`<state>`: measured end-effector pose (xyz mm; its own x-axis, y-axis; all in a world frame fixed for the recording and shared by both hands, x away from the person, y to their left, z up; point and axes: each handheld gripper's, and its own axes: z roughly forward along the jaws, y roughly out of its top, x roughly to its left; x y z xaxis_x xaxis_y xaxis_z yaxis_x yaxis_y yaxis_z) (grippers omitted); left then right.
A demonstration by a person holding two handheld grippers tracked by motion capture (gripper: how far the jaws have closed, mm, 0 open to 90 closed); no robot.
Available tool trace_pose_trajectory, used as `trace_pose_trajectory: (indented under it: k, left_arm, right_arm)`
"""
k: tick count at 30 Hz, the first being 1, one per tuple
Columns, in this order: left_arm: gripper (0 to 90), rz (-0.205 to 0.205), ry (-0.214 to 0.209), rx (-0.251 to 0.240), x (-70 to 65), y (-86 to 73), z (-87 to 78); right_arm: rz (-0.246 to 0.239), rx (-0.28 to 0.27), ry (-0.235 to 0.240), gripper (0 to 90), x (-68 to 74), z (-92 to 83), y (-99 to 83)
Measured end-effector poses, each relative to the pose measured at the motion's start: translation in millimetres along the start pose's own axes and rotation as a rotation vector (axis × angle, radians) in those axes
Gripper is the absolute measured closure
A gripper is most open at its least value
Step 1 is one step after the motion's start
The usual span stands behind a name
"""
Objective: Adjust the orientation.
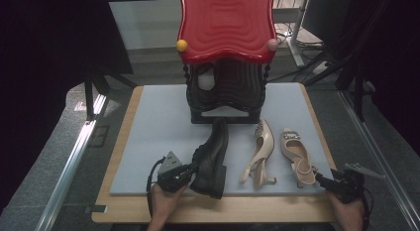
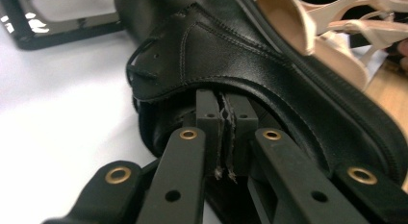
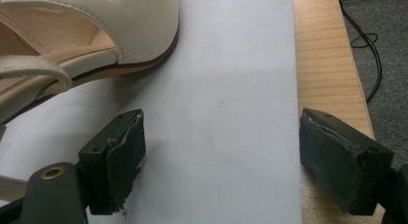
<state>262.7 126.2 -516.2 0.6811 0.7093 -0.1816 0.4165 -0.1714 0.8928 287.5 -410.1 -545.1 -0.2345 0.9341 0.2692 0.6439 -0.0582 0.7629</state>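
High view: black shoe at lower centre, gripped, not yet racked; left gripper view: left gripper jaws pinching its collar at centre frame; right gripper view: right gripper jaws spread, idle, beige sandal untouched upper left.

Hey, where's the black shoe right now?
In the high view the black shoe is left of the two beige heels, in front of the rack, gripped at its opening by the left gripper.
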Motion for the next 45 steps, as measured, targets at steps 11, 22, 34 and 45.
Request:
trace_pose_trajectory:
  k: [11,22,34,45]
  left_arm:
    - [83.6,0.045,-0.042,-0.012,-14.9,12.7,8.0]
    - [81.3,0.042,-0.032,-0.037,-12.4,15.8,-0.5]
    - [68.3,-0.011,-0.043,-0.016,-6.8,29.8,10.0]
    - [52.4,0.001,-0.068,0.063,-20.5,46.3,37.2]
  right_arm:
    - [0.005,-0.001,0.003,17.3,-0.3,-0.2,0.0]
    - [0.002,-0.001,0.002,17.3,-0.2,-0.1,-0.1]
    - [0.007,-0.001,0.004,17.2,-0.5,-0.3,-0.1]
    - [0.007,-0.004,0.008,17.2,-1.1,-0.3,-0.1]
